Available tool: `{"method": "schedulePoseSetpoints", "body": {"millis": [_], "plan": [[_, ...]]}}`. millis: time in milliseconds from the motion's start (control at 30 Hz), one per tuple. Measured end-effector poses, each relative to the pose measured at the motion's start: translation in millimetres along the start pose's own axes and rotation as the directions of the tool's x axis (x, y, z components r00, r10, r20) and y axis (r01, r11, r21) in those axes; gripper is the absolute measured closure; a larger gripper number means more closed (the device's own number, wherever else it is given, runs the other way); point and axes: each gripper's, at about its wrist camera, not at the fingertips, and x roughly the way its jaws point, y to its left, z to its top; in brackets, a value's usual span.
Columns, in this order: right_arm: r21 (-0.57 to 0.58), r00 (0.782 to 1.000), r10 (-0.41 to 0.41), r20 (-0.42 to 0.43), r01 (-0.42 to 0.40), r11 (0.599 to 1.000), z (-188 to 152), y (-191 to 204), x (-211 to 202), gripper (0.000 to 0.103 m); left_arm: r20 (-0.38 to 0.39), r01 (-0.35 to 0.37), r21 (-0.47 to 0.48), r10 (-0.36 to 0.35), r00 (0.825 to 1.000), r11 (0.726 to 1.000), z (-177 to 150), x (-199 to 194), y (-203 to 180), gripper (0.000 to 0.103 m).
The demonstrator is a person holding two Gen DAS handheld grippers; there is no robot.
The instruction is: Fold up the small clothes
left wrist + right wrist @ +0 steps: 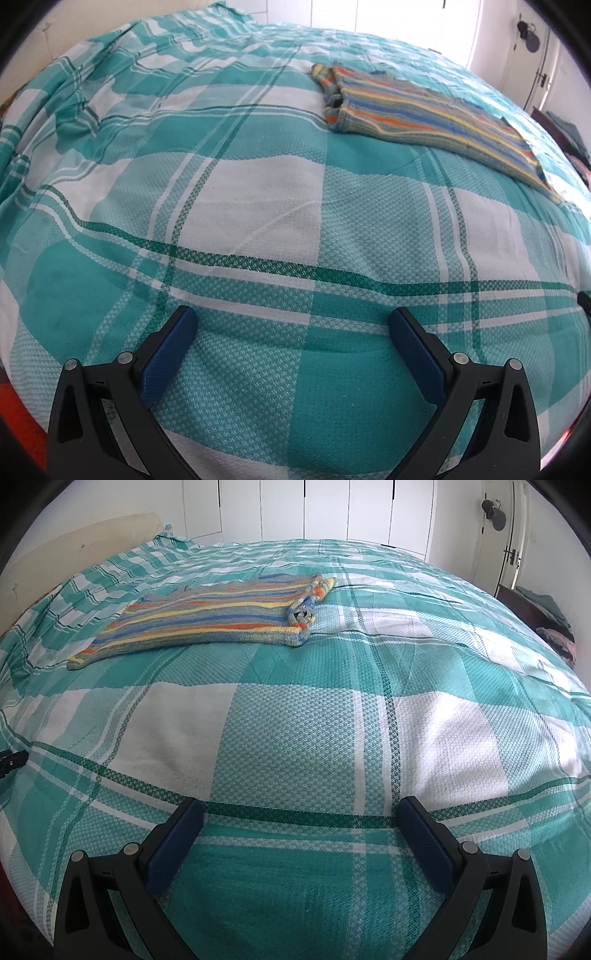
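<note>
currently the left tool [293, 321] hovers low over the bed, fingers spread wide, nothing between them. right tool [301, 812] likewise: fingers wide apart, empty, low over the near part of the bed. both point toward the far side, probably a staging pose ahead of a reach.

beyond them, bare teal-and-white plaid bedspread [258, 221], mildly wrinkled. the striped knit garment [207, 618] lies flat on it, well apart from both tools, right of the left view, left of the right view, so roughly between the two. one end is bunched into a small roll [303, 614]; the rest is smooth. it looks partly folded or laid out for folding; which one cannot be told.
</note>
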Motion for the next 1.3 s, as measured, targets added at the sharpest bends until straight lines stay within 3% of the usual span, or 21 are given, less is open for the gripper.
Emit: {"method": "schedulePoseSetpoints", "body": {"millis": [200,967,1300], "plan": [[-0.014,0.999,-0.034,-0.014,0.034,0.999,4.5,3.4,4.9,0.000,-0.022,0.039,0.027,-0.039,0.999,0.999,0.6,-3.1,2.7,0.001],[0.008,0.999,0.034,0.031,-0.034,0.999,-2.1,-5.1,0.2,0.000,-0.062,-0.030,0.006,0.030,0.998,1.000,5.7,3.9,-5.7,0.000],[0.005,0.999,0.015,0.029,-0.015,1.000,-2.1,-3.2,-0.1,0.000,-0.017,0.007,0.031,-0.006,1.000,1.000,-1.2,-1.5,-1.4,0.001]]}}
